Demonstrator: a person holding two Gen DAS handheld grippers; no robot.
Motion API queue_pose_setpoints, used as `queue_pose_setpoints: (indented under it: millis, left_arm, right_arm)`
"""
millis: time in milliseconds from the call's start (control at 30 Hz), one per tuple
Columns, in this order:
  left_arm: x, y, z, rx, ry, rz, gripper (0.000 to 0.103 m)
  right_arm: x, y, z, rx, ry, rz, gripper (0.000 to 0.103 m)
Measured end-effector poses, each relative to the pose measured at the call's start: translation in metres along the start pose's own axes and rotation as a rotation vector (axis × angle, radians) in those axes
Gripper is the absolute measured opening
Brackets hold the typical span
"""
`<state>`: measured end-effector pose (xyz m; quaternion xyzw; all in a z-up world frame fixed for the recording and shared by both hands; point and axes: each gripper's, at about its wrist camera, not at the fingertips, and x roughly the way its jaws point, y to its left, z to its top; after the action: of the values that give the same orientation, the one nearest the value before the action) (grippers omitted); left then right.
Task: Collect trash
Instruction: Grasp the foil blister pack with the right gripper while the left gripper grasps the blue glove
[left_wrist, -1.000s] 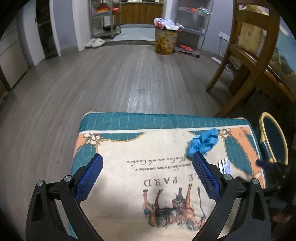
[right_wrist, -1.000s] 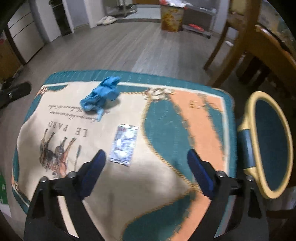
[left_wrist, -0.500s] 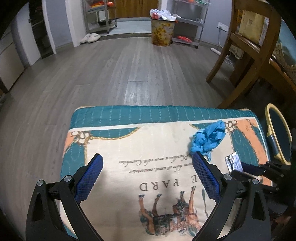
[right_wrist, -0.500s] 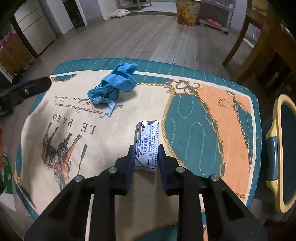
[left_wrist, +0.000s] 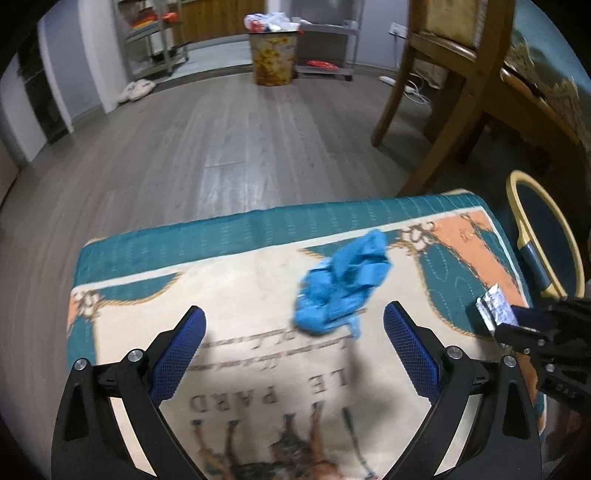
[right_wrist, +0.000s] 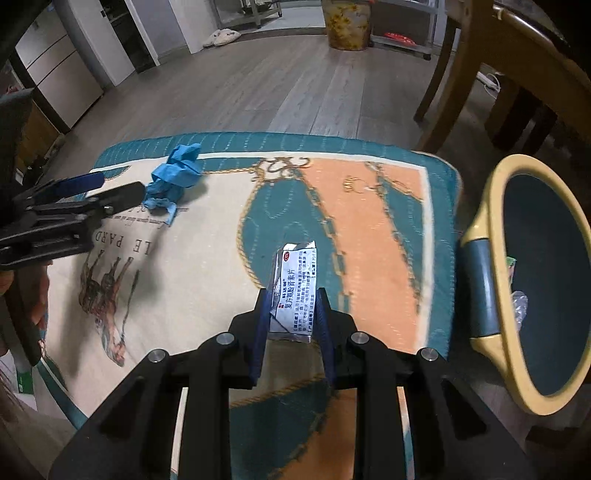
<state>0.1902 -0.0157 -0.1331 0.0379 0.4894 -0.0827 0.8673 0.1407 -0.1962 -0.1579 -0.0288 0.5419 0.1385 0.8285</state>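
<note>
Right tongs (right_wrist: 291, 314) clamped on foil sachet (right_wrist: 294, 286), bin (right_wrist: 495, 236) at three o'clock; left tongs (left_wrist: 295, 328) wide, facing blue glove (left_wrist: 341, 284).

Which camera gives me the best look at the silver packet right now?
Right wrist: the silver packet fills the centre, print facing up, clamped in the right gripper. Left wrist shows it only edge-on near the frame's right side.

Shiny foil sachet (right_wrist: 294, 291), crumpled blue cloth (left_wrist: 341, 284) — quilted fabric mat (right_wrist: 369, 221), wood-plank floor (left_wrist: 221, 140)
</note>
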Motion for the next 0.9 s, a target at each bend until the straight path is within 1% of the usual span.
queue_pose_setpoints:
  millis: [67,167,267,300,333,400,433,467,533,567,600,633,667,800,900]
  left_arm:
    - [0.005,-0.012,0.001,0.036,0.008,-0.007,0.096]
    - [0.011,-0.024,0.001,0.081,0.016,0.023,0.095]
    - [0.016,-0.030,0.000,0.089,0.019,0.030,0.094]
    - [0.015,-0.032,0.000,0.095,0.016,0.035,0.091]
    - [0.016,-0.034,-0.001,0.107,0.017,0.039,0.087]
    - [0.018,-0.038,-0.001,0.133,0.032,0.040,0.068]
    - [0.018,-0.039,-0.002,0.141,0.040,0.040,0.062]
    - [0.020,-0.039,-0.003,0.147,0.050,0.045,0.054]
    - [0.018,-0.037,-0.003,0.140,0.040,0.055,0.041]
    - [0.017,-0.034,-0.002,0.123,0.037,0.050,0.035]
    - [0.015,-0.031,-0.002,0.110,0.034,0.044,0.027]
    - [0.012,-0.028,-0.002,0.098,0.029,0.034,0.026]
    - [0.009,-0.027,-0.001,0.095,0.025,0.031,0.021]
    - [-0.002,-0.030,-0.002,0.114,0.013,0.028,0.019]
    - [-0.011,-0.036,-0.003,0.127,0.001,0.010,0.019]
  right_arm:
    - [-0.002,-0.006,-0.002,0.010,-0.002,0.002,0.024]
    - [-0.005,-0.015,-0.004,0.019,-0.004,-0.003,0.024]
    - [-0.007,-0.021,-0.006,0.032,-0.004,-0.005,0.024]
    - [-0.007,-0.022,-0.007,0.034,-0.003,-0.006,0.024]
    - [-0.007,-0.023,-0.007,0.032,-0.003,-0.008,0.024]
    - [-0.008,-0.021,-0.006,0.029,-0.004,-0.011,0.024]
    - [-0.006,-0.022,-0.003,0.028,-0.003,-0.011,0.024]
    - [-0.006,-0.021,-0.003,0.029,-0.003,-0.012,0.024]
    - [-0.006,-0.020,-0.004,0.028,-0.001,-0.012,0.024]
    - [-0.007,-0.020,-0.004,0.029,0.000,-0.011,0.024]
    - [-0.007,-0.018,-0.004,0.031,-0.001,-0.010,0.024]
    - [-0.009,-0.017,-0.004,0.034,-0.003,-0.007,0.024]
    - [-0.010,-0.015,-0.003,0.033,-0.004,-0.007,0.024]
    - [-0.020,-0.014,-0.004,0.022,-0.013,-0.019,0.024]
    - [-0.030,-0.020,-0.005,0.067,-0.016,-0.015,0.024]
